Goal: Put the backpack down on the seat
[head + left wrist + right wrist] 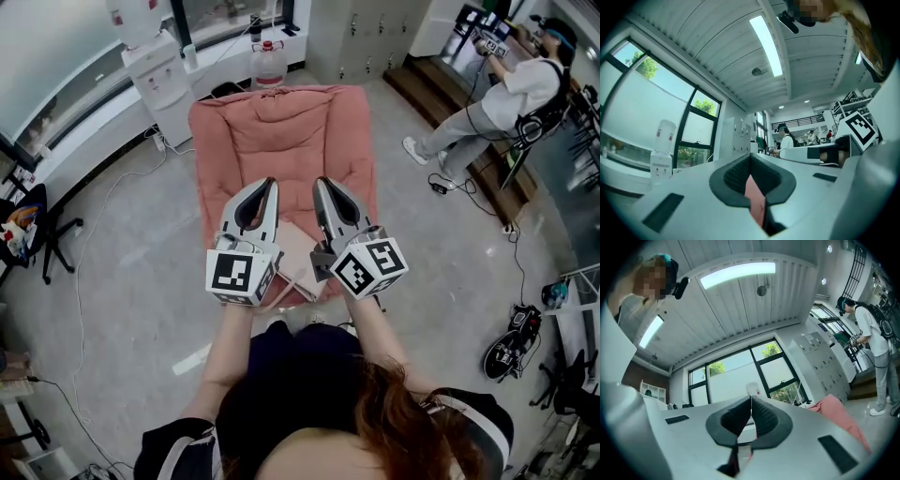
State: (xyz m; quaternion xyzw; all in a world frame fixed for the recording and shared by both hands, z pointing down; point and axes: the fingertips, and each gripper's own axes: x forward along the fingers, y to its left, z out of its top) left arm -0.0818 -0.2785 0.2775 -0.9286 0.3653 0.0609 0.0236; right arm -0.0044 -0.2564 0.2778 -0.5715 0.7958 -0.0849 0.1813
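The person wears a black short-sleeved top point(281, 412) whose sleeves point(178, 448) end in a white band. They also wear a dark lower garment point(300, 345) and have long reddish-brown hair point(398, 422). The left gripper point(269, 184) and right gripper point(320, 183) are pale grey, tapering plastic shells. Each carries a white cube point(242, 272) printed with black square markers. Their fingers point(733, 176) are lined with dark grey ribbed pads, and black rectangular insets point(836, 453) sit in the shells.
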